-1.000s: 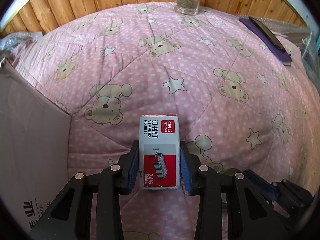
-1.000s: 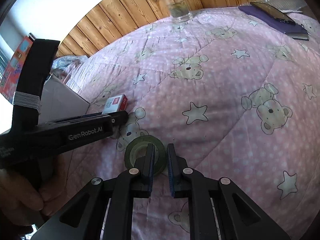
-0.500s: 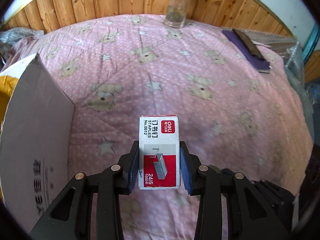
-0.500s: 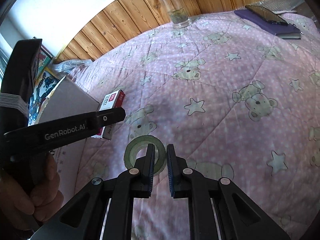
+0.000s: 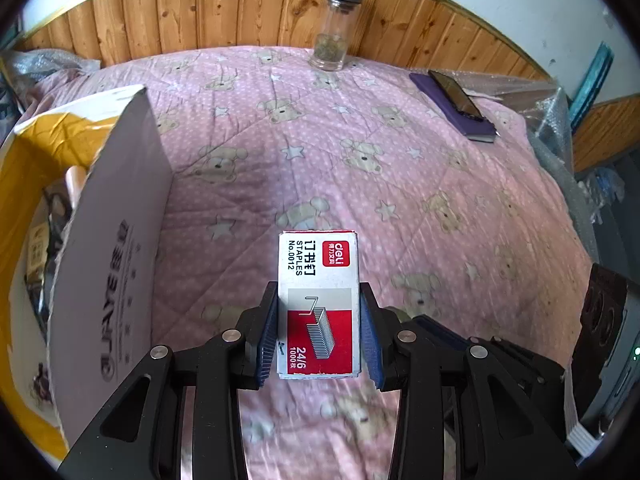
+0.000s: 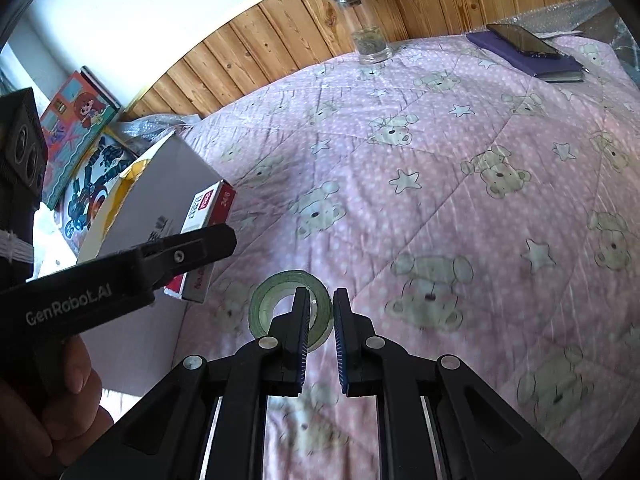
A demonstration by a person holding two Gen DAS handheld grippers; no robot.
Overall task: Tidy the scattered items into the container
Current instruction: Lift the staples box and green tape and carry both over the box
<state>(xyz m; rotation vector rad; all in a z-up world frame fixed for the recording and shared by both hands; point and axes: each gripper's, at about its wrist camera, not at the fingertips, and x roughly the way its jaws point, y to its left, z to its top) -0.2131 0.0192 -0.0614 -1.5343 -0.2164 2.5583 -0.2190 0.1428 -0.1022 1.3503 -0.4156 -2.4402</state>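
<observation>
My left gripper is shut on a red and white staples box and holds it in the air above the pink bear quilt, to the right of the open cardboard box. The staples box also shows in the right wrist view, beside the cardboard box. My right gripper is shut on the rim of a green tape roll, held above the quilt.
A glass jar stands at the far edge by the wooden wall. A phone on a purple notebook lies at the far right. The cardboard box holds several items. Bubble wrap lies at the right.
Both grippers have risen with their loads. The left one has moved up and back, so the cardboard box's open top and contents now show at its left.
</observation>
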